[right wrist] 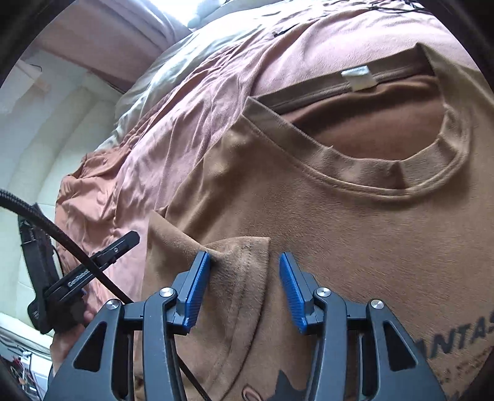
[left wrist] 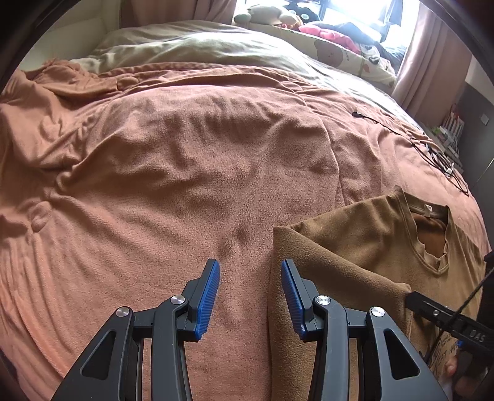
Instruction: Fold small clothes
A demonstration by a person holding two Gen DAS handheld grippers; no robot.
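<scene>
A brown T-shirt point(left wrist: 355, 246) lies on the salmon blanket point(left wrist: 169, 169) at the lower right of the left wrist view, its left side folded over. My left gripper point(left wrist: 250, 265) is open over the blanket with nothing between its blue pads; its right pad hangs beside the shirt's folded edge. In the right wrist view the T-shirt point(right wrist: 355, 231) fills the frame, collar and white label point(right wrist: 358, 75) up top. My right gripper point(right wrist: 244, 256) is open; the folded sleeve corner point(right wrist: 240, 246) lies between the jaws, its ridge against the left pad point(right wrist: 197, 287), while the right pad stands apart from it.
An olive duvet point(left wrist: 200, 46), a printed pillow point(left wrist: 349, 55) and plush toys point(left wrist: 268, 15) lie at the bed's far end. Black cables point(left wrist: 432, 148) trail along the right edge of the bed. A curtain point(left wrist: 432, 52) hangs at the right. The right gripper's finger point(left wrist: 438, 314) shows at lower right.
</scene>
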